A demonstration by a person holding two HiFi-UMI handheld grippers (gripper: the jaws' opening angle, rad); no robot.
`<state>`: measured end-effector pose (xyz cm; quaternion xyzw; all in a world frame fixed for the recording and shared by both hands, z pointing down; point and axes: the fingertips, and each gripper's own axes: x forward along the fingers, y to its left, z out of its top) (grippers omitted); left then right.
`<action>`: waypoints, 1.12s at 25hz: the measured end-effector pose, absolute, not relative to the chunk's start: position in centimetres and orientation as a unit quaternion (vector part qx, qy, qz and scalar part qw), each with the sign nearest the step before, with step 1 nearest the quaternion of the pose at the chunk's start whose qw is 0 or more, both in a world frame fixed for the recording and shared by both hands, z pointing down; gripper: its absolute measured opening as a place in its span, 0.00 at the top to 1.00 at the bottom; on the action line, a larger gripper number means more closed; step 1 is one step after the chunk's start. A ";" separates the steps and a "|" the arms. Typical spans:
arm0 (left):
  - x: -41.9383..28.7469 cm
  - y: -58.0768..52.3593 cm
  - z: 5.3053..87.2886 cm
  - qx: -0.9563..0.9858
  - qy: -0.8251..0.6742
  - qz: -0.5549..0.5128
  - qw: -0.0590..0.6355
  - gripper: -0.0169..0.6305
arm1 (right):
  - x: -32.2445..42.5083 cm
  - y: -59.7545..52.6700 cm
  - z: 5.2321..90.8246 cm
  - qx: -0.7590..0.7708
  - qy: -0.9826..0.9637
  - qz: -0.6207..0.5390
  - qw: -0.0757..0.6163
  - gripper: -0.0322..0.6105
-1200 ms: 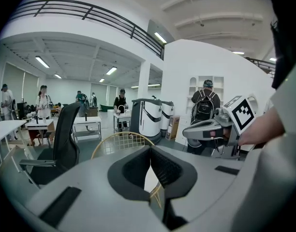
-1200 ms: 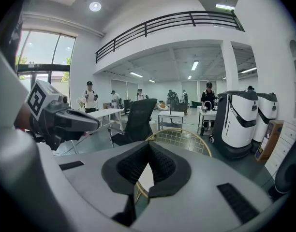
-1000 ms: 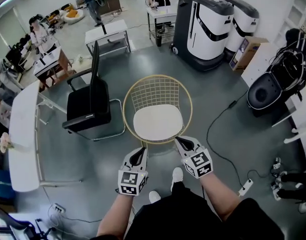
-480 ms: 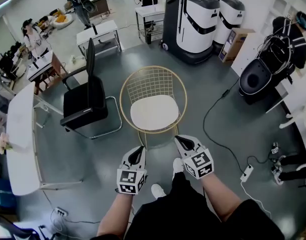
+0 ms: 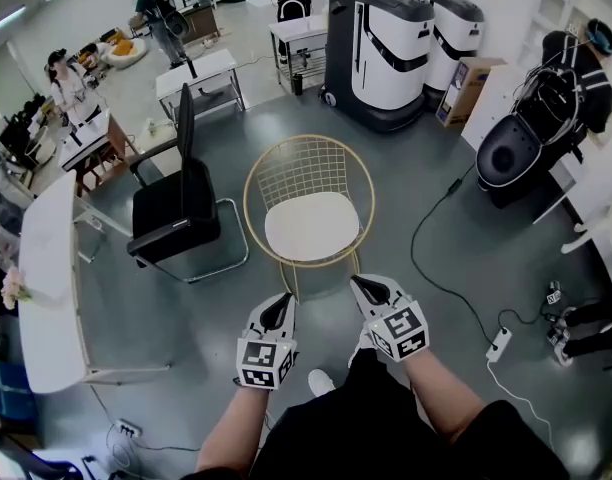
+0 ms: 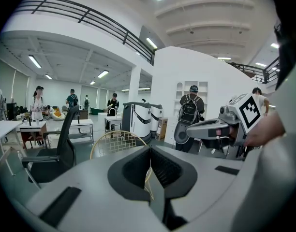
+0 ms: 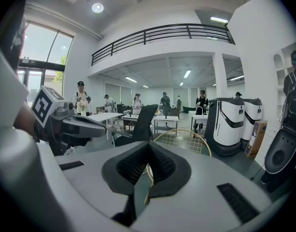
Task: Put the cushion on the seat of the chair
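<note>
A white round cushion [image 5: 311, 226] lies flat on the seat of the gold wire chair [image 5: 304, 173] in the head view. Both grippers hover side by side just short of the chair's front edge, touching nothing. The left gripper [image 5: 284, 301] is shut and empty, and so is the right gripper [image 5: 358, 283]. In the left gripper view the closed jaws [image 6: 150, 151] point at the chair's wire back [image 6: 116, 141], with the right gripper [image 6: 220, 128] beside them. The right gripper view shows its closed jaws [image 7: 149, 149] and the chair [image 7: 184, 140] behind them.
A black office chair [image 5: 176, 208] stands left of the gold chair, next to a long white table [image 5: 48, 278]. Two big white-and-black machines [image 5: 381, 43] stand behind. A black pod [image 5: 511, 158] sits right, with a cable and power strip [image 5: 499, 344] on the floor. People work at the far desks.
Both shut grippers have drawn back from the chair's front edge toward me. The cushion has stayed on the seat.
</note>
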<state>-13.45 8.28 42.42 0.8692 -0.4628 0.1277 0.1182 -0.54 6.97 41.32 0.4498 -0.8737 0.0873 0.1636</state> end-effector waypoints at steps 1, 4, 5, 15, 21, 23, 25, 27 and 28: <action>-13.5 8.2 42.4 0.869 -0.463 0.128 0.118 0.95 | -0.7 7.0 41.2 0.447 -0.875 0.086 0.164 0.93; -13.3 7.9 42.2 0.870 -0.462 0.127 0.116 0.95 | -0.9 6.8 41.2 0.441 -0.878 0.083 0.167 0.93; -13.2 7.8 42.1 0.870 -0.461 0.128 0.116 0.95 | -1.0 6.7 41.2 0.440 -0.878 0.083 0.168 0.93; -12.8 7.4 42.4 0.872 -0.457 0.129 0.118 0.95 | -0.9 6.6 41.6 0.437 -0.879 0.084 0.172 0.93; -12.5 7.5 42.4 0.872 -0.456 0.132 0.119 0.95 | -0.5 6.7 41.8 0.439 -0.877 0.089 0.171 0.93; -12.3 7.6 42.3 0.872 -0.456 0.130 0.120 0.95 | -0.4 6.9 41.6 0.439 -0.878 0.089 0.168 0.93; -12.1 7.7 42.3 0.873 -0.456 0.129 0.119 0.95 | -0.3 6.9 41.4 0.441 -0.878 0.089 0.166 0.93; -11.9 7.8 42.3 0.873 -0.455 0.130 0.120 0.95 | -0.2 7.0 41.4 0.442 -0.877 0.089 0.165 0.93; -11.9 7.8 42.3 0.873 -0.454 0.130 0.120 0.95 | -0.3 6.9 41.3 0.442 -0.877 0.089 0.164 0.93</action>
